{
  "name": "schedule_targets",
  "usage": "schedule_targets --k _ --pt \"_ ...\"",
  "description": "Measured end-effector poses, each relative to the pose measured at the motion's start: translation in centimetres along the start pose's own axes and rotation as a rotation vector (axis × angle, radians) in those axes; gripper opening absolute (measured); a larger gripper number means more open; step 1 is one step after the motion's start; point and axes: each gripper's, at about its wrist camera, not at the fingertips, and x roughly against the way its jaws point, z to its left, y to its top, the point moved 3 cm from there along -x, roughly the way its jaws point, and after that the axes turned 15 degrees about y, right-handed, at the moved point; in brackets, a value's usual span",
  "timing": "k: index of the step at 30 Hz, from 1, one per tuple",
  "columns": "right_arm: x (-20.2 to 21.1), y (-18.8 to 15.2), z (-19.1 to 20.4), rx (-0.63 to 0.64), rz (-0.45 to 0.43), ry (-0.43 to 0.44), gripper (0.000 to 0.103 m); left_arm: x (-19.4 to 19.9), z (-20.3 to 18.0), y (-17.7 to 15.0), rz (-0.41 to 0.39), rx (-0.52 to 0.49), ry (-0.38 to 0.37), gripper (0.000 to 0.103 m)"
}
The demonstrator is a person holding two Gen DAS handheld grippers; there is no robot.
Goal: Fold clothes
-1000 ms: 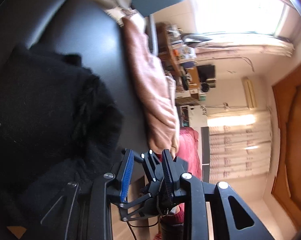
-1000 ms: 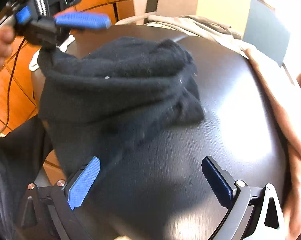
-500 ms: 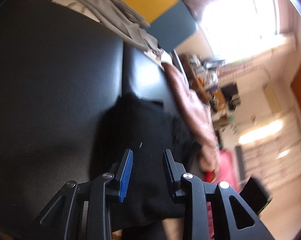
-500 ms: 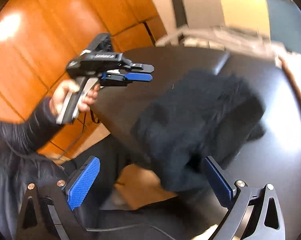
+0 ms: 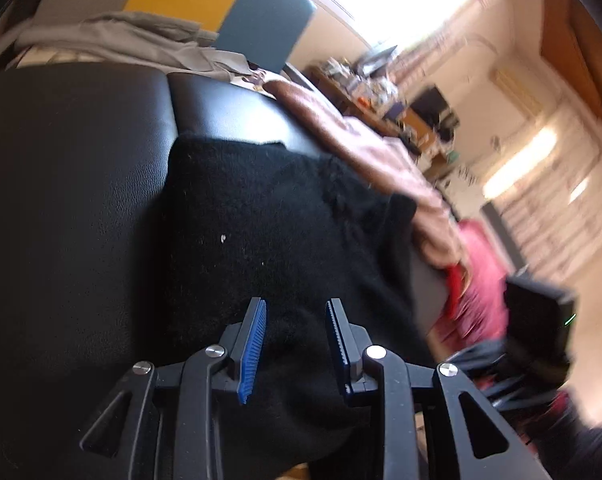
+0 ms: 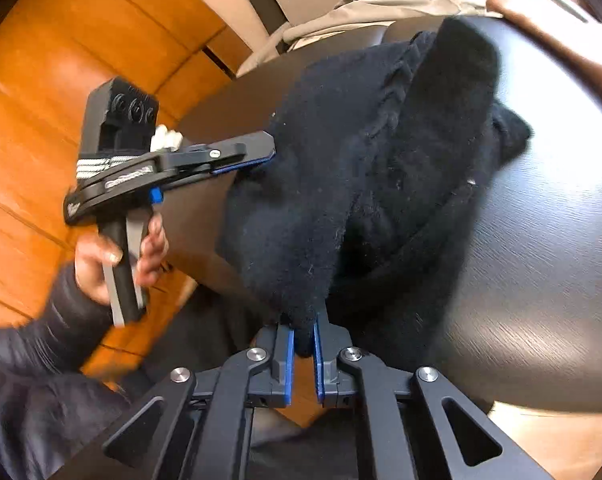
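Note:
A black fleece garment [image 5: 261,208] lies bunched on a black leather surface [image 5: 61,160]. In the right wrist view the garment [image 6: 381,140] hangs over the surface's near edge. My right gripper [image 6: 303,328] is shut on the garment's lowest fold, and fabric bulges up out of its blue pads. My left gripper [image 5: 295,304] is open by a narrow gap and hovers low over the garment's near part. Both inner pad faces are bare. Seen from the right, the left gripper [image 6: 267,152] has its tips touching the garment's left edge, and a hand [image 6: 101,264] holds its handle.
A pink-brown blanket [image 5: 381,148] runs along the far side of the leather surface [image 6: 541,240]. Beige-grey clothes [image 5: 121,36] are heaped at the back, and something red [image 5: 473,264] lies past the blanket. Orange wood panelling [image 6: 41,80] stands to the left. My dark-clad legs are below.
My right gripper was wide open and has shut on the garment's near fold. My left gripper has come from clear of the garment to its left edge, with the same narrow gap.

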Motion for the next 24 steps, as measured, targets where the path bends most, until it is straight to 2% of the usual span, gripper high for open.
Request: schedule_targets --k 3,8,9,11,12,13,14,15,17,19,24 --pt "1.6 0.2 -0.5 -0.018 -0.084 -0.008 0.008 -1.0 -0.4 -1.0 0.003 -0.056 0.039 0.025" --pt "4.3 0.5 -1.3 -0.049 -0.223 -0.021 0.009 0.1 -1.3 -1.0 -0.032 -0.112 0.067 0.027" --pt "4.9 0.5 -1.4 -0.055 -0.251 -0.024 0.010 0.3 -1.5 -1.1 -0.039 -0.124 0.066 0.028" --pt "6.0 0.6 -1.7 -0.067 -0.306 -0.029 0.019 0.6 -1.6 -1.3 -0.046 -0.132 0.055 0.028" --pt "6.6 0.7 -1.9 -0.073 -0.334 -0.032 0.040 0.7 -1.7 -1.4 -0.051 -0.131 0.049 0.028" --pt "6.9 0.8 -2.1 -0.080 -0.354 -0.034 0.070 0.8 -1.8 -1.6 -0.056 -0.129 0.043 0.028" --pt "6.6 1.1 -2.3 -0.086 -0.356 -0.037 0.081 0.9 -1.9 -1.7 -0.062 -0.127 0.038 0.028" --pt "6.3 1.4 -2.5 -0.093 -0.359 -0.040 0.084 0.8 -2.0 -1.8 -0.064 -0.132 0.037 0.028" --pt "5.8 2.1 -2.9 -0.106 -0.364 -0.045 0.081 0.7 -2.3 -2.2 -0.067 -0.143 0.036 0.029" --pt "5.3 2.7 -3.4 -0.120 -0.369 -0.051 0.063 0.6 -2.4 -2.5 -0.067 -0.154 0.035 0.029" --pt "4.0 4.3 -4.5 -0.153 -0.382 -0.064 0.061 0.3 -1.8 -3.0 -0.060 -0.138 0.005 0.029"
